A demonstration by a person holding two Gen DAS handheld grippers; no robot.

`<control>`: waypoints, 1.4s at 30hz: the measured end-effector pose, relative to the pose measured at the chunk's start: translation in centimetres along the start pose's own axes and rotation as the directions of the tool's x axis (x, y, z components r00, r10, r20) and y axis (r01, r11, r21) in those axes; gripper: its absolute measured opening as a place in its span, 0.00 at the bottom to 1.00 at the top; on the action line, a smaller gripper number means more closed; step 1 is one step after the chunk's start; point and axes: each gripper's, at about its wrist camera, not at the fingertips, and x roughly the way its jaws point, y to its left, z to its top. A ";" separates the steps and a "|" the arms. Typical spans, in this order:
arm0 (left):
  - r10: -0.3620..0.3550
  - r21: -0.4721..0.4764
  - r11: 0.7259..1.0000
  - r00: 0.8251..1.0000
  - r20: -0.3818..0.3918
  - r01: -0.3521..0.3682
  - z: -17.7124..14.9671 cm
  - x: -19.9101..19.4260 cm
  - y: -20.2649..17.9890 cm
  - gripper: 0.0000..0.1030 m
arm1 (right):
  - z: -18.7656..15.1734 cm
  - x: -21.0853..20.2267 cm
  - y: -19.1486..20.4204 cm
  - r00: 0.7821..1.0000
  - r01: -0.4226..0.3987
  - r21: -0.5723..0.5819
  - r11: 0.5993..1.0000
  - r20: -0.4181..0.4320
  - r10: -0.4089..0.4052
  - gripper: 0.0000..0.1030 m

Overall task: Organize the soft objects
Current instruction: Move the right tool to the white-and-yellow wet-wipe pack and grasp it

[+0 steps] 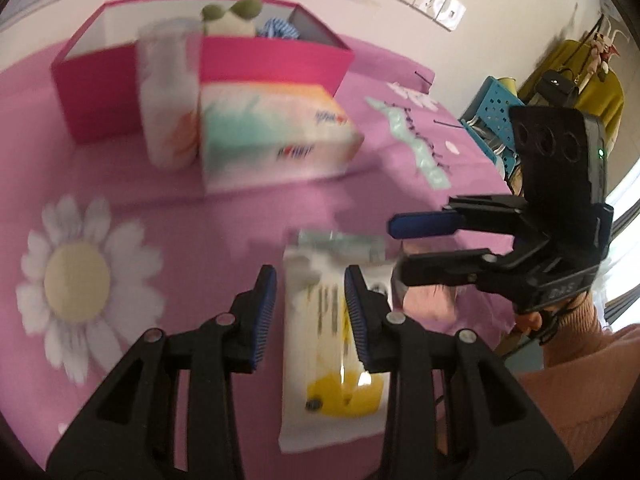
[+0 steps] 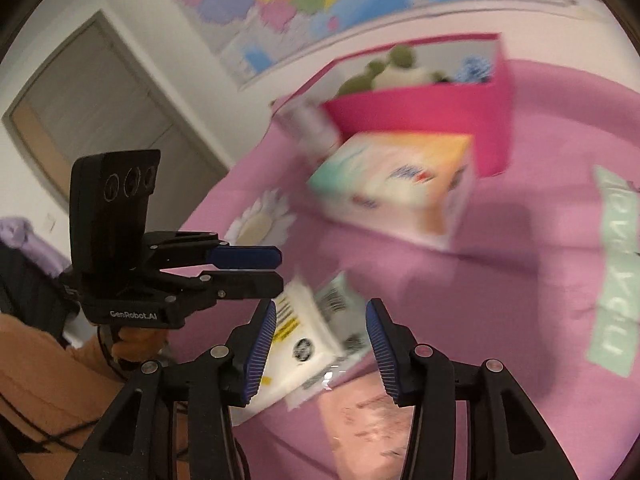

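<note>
Pink cloth (image 1: 168, 208) covers the surface, with a pink box (image 1: 276, 62) at the back already holding plush toys (image 1: 232, 16). A tissue box (image 1: 276, 132) and a roll (image 1: 168, 96) stand just before it. Nearest lies a tissue pack (image 1: 320, 344), flat between both tools. The left tool (image 1: 310, 320) gapes wide astride it; the right tool (image 2: 320, 344) is also wide. Judged best: close one tool across the pack's narrow sides, gently, then lift it clear.
</note>
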 end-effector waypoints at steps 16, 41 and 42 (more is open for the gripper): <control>0.033 -0.091 0.995 0.999 -0.029 -0.035 -4.2 -1.8 1.7 0.36 | 0.0 4.7 0.7 0.995 -0.030 -0.063 0.998 -0.101 0.024 0.10; -0.073 -0.176 0.983 0.992 -0.105 0.053 -9.3 -4.0 2.2 0.38 | 0.4 4.9 1.0 0.996 -0.004 -0.093 0.996 -0.093 -0.004 0.05; -0.074 -0.167 0.984 0.991 -0.113 0.055 -9.6 -4.0 2.1 0.41 | 0.4 4.8 0.7 0.996 -0.006 -0.085 0.996 -0.090 -0.002 0.05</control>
